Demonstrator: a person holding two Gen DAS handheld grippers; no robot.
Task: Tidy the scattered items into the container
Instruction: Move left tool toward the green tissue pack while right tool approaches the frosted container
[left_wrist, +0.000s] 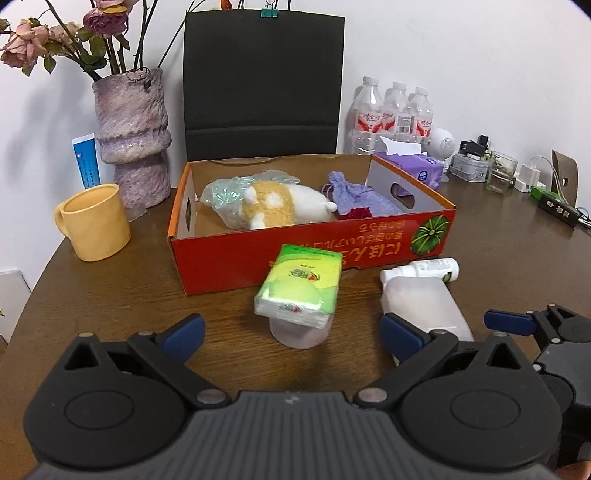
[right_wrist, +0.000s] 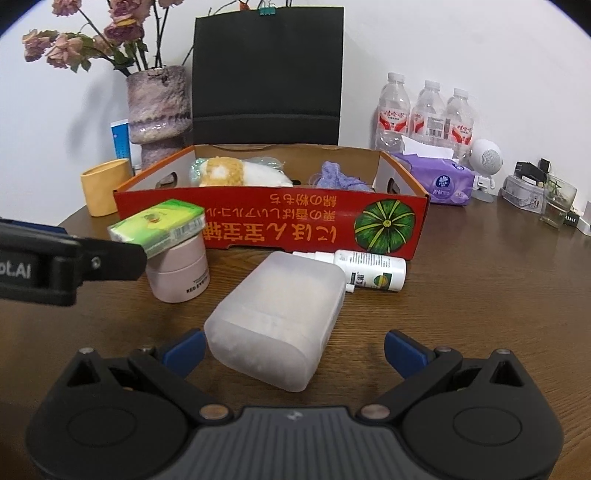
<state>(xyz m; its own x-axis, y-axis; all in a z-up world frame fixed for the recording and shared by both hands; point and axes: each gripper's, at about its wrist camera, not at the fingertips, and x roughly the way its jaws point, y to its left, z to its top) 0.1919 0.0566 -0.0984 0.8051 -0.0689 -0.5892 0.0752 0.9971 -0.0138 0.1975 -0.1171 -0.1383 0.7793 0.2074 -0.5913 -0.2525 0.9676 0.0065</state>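
A red cardboard box (left_wrist: 229, 258) (right_wrist: 314, 225) holds a bagged plush toy (left_wrist: 273, 206) and a purple pouch (left_wrist: 354, 195). In front of it, a green tissue pack (left_wrist: 299, 288) (right_wrist: 159, 229) lies on top of a pink jar (left_wrist: 299, 336) (right_wrist: 181, 277). A frosted plastic case (right_wrist: 273, 317) (left_wrist: 424, 306) lies on the table, with a white bottle (right_wrist: 369, 269) (left_wrist: 436, 267) behind it. My left gripper (left_wrist: 291, 332) is open just before the jar. My right gripper (right_wrist: 295, 349) is open, its blue fingertips on either side of the case's near end.
On the wooden table (right_wrist: 480, 295) stand a yellow mug (left_wrist: 94, 221), a purple vase (left_wrist: 133, 136) with dried roses, a black bag (left_wrist: 262, 85), water bottles (right_wrist: 424, 118), a purple tissue pack (right_wrist: 439, 181) and small clutter at far right.
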